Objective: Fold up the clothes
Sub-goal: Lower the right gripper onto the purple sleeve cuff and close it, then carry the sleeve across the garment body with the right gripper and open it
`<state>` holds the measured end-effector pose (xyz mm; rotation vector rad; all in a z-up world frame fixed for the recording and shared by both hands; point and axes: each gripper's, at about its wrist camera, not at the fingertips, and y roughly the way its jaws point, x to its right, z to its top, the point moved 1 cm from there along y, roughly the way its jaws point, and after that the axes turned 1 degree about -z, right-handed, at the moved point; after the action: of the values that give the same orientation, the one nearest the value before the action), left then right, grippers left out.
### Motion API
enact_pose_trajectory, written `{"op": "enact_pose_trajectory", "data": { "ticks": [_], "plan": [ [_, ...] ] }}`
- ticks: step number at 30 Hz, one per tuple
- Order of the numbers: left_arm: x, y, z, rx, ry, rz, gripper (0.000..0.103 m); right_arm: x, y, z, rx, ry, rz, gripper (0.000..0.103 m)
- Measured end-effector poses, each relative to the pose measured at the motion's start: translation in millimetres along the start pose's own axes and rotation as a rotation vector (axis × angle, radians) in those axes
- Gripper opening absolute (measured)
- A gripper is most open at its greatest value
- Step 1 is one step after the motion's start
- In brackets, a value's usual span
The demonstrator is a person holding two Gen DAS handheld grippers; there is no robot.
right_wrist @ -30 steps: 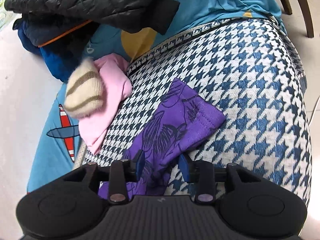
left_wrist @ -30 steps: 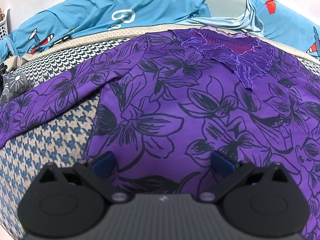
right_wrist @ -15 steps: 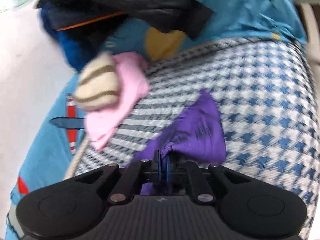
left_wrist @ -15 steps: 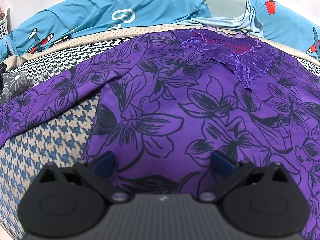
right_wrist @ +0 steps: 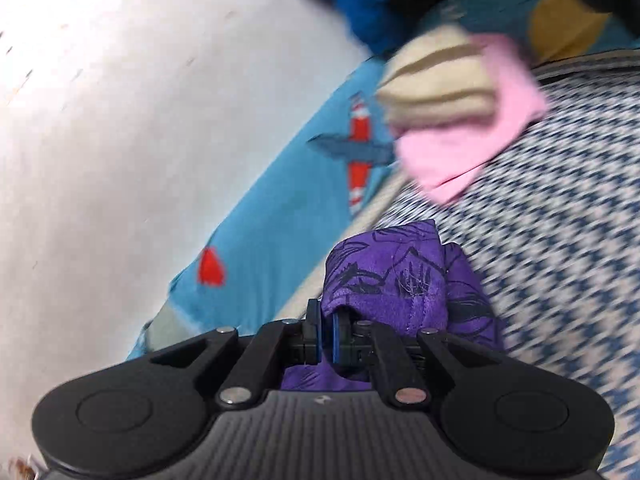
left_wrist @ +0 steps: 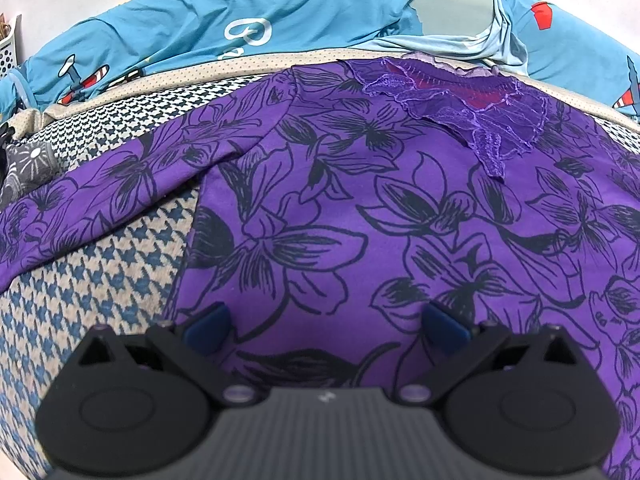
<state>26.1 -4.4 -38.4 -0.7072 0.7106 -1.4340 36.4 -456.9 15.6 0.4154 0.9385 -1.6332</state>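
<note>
A purple top with black flower outlines lies spread on the houndstooth cover, lace collar at the far side. Its one sleeve stretches to the left. My left gripper hovers low over the top's lower part, jaws wide open, nothing between the blue pads. In the right wrist view my right gripper is shut on the bunched end of the other purple sleeve, lifted off the cover and tilted; the picture is blurred by motion.
A blue cartoon-plane sheet runs along the far side by the white wall. A pink garment and a cream striped knit lie near the held sleeve, dark jackets beyond. A grey patterned item sits at the left.
My right gripper closed on the sleeve end, then lifted and rolled, swinging the view toward the wall. The left gripper and the top's body stayed as they were.
</note>
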Motion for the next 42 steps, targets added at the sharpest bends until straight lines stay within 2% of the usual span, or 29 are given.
{"op": "enact_pose_trajectory", "data": {
  "ticks": [14, 27, 37, 40, 42],
  "plan": [
    [-7.1, -2.0, 1.4, -0.016, -0.018, -0.030, 0.103, -91.0, 30.3, -61.7, -0.090, -0.200, 0.179, 0.007],
    [-33.2, -7.5, 5.2, 0.001, -0.107, -0.028, 0.103, -169.5, 47.4, -153.9, -0.175, -0.529, 0.285, 0.007],
    [-52.4, -10.7, 6.6, 0.018, -0.165, 0.009, 0.103, -203.7, 49.4, -217.0, -0.254, -0.754, 0.343, 0.007],
    [-58.0, -10.6, 6.8, 0.016, -0.181, 0.011, 0.103, -207.6, 55.3, -234.0, -0.323, -0.833, 0.334, 0.011],
    [-60.7, -11.2, 7.2, 0.018, -0.189, 0.016, 0.103, -209.7, 61.7, -244.8, -0.413, -0.882, 0.322, 0.032]
  ]
}}
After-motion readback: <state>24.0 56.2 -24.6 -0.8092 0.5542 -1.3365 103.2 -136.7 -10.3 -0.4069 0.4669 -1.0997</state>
